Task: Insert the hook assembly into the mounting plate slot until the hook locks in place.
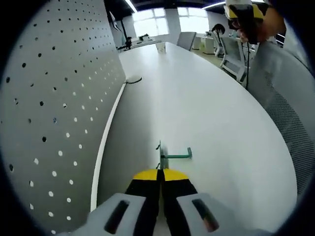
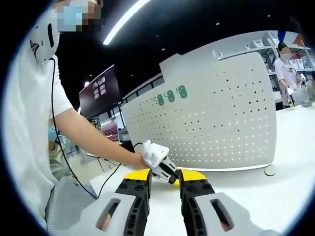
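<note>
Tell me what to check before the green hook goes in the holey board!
1. Green hook in sight, lying on the white table: ok.
2. Pegboard in sight, standing upright: ok.
3. Hook held by the left gripper: not ok; its jaws are together just short of it.
4. Right gripper free: ok, jaws apart, nothing between them.
5. Three green hooks already hang on the board: ok.
6. Which hole to use: cannot tell.

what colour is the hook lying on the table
Green; the hook shows best in the left gripper view, lying on the white table.
</note>
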`<state>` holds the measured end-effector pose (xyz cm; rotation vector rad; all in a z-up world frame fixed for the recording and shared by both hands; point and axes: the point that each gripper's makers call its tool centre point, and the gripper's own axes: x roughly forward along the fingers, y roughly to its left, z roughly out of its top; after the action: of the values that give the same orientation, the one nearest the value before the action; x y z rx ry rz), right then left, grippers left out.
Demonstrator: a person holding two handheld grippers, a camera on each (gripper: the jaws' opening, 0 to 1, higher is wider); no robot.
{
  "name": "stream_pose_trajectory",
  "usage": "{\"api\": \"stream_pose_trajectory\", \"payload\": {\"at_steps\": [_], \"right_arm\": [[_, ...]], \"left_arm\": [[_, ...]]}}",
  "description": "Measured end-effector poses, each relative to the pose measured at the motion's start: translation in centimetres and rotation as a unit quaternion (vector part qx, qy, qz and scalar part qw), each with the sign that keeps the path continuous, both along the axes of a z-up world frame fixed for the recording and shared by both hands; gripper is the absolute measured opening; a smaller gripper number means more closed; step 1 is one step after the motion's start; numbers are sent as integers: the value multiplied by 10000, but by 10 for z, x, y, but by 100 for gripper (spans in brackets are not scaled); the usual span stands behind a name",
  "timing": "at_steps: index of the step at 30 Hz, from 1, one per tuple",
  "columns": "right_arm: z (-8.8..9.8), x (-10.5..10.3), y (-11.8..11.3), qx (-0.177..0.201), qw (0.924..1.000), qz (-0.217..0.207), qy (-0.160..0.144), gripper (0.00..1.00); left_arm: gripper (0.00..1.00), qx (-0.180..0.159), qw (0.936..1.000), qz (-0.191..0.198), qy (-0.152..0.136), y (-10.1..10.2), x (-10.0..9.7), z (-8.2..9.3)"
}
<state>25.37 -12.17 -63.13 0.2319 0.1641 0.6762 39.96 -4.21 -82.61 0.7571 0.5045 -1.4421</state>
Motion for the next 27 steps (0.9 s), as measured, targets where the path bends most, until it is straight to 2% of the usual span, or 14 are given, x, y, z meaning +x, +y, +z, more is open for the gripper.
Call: {"api": "stream_pose_trajectory", "payload": {"at_steps": [2,3,5,8,9,13,14,16,17,19,21,25,27], "right_arm": [[0,1,0,-8,10000,-6,0,20],[0,1,0,-7,10000,-6,-2,20],[1,1,0,2,10000,-8,-15,20],[1,1,-1,7,10000,-13,-23,20],[1,1,-1,8,10000,-16,-25,20],[2,1,0,8,10000,-3,-38,20],[2,1,0,8,10000,-2,-41,20],[3,1,0,-5,10000,0,-66,20],[3,1,0,8,10000,-3,-70,20],[4,1,0,11,10000,-5,-83,20],[5,1,0,5,10000,-2,-89,19],[6,0,1,1,9999,21,-106,19],[7,0,2,4,9999,29,-114,19]], "left_arm": [[1,18,10000,64,-48,3,3,0],[1,-38,9998,147,84,3,2,0],[1,-63,9998,164,7,5,3,1],[1,-157,9995,270,41,8,2,3],[1,-218,9989,376,152,8,1,4],[1,-354,9983,457,91,12,0,9],[1,-461,9970,594,207,12,0,12],[1,-505,9967,623,112,13,1,16],[1,-566,9958,705,169,13,1,19],[1,-647,9951,739,71,15,1,23],[1,-678,9945,788,89,16,0,25],[1,-965,9898,1039,98,20,3,37],[1,-977,9897,1048,7,21,3,41]]}}
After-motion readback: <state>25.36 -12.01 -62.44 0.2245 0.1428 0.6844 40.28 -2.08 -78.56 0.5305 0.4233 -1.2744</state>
